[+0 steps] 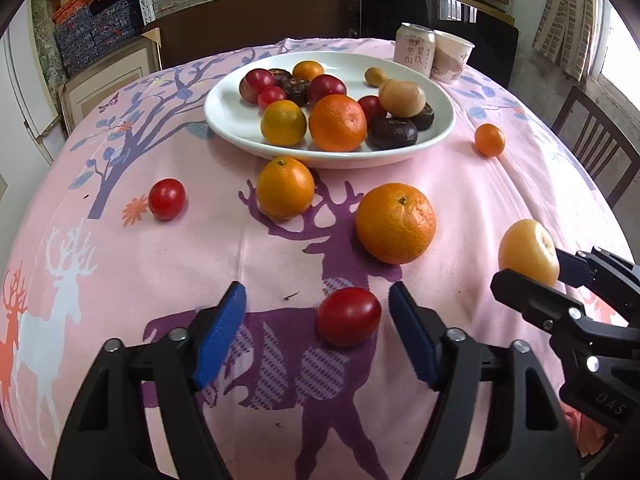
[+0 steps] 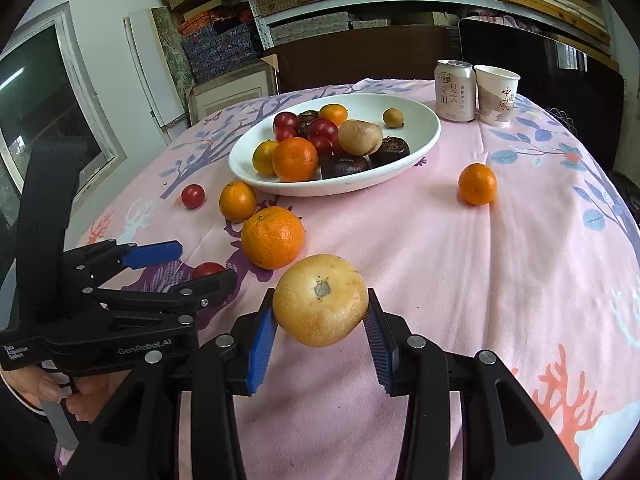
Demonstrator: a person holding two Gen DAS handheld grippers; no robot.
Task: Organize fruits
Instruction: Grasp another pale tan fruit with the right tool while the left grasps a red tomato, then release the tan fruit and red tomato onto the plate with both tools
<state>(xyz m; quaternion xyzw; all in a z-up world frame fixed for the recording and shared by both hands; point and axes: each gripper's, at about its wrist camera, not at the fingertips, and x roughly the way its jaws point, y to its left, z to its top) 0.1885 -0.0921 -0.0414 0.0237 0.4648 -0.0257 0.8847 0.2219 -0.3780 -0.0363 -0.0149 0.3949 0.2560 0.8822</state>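
Two grippers work the near edge of the pink tablecloth [image 2: 460, 240]. The right gripper [image 2: 320, 328] is clamped on a yellow pear [image 2: 320, 306], pads pressing on both its flanks and the fruit apparently lifted clear of the cloth. The left gripper [image 1: 316, 332] stands with its jaws apart around a red tomato [image 1: 349, 316] that lies on the cloth; a gap shows on both sides, so nothing is gripped.

Risks, as judged: the pear is round and smooth, held only at its widest part, and could roll out of the pads if tilted. The tomato sits nearer one pad (the right-hand one in the left wrist view), so an uneven closure may nudge it away or squash it.

Room for movement: the white plate [image 1: 240, 128] is already crowded with fruit on its near half, with bare space along its far rim. A large orange [image 1: 395, 222] and a smaller orange [image 1: 285, 187] lie between the grippers and the plate. The two grippers are close together, so their paths could cross.
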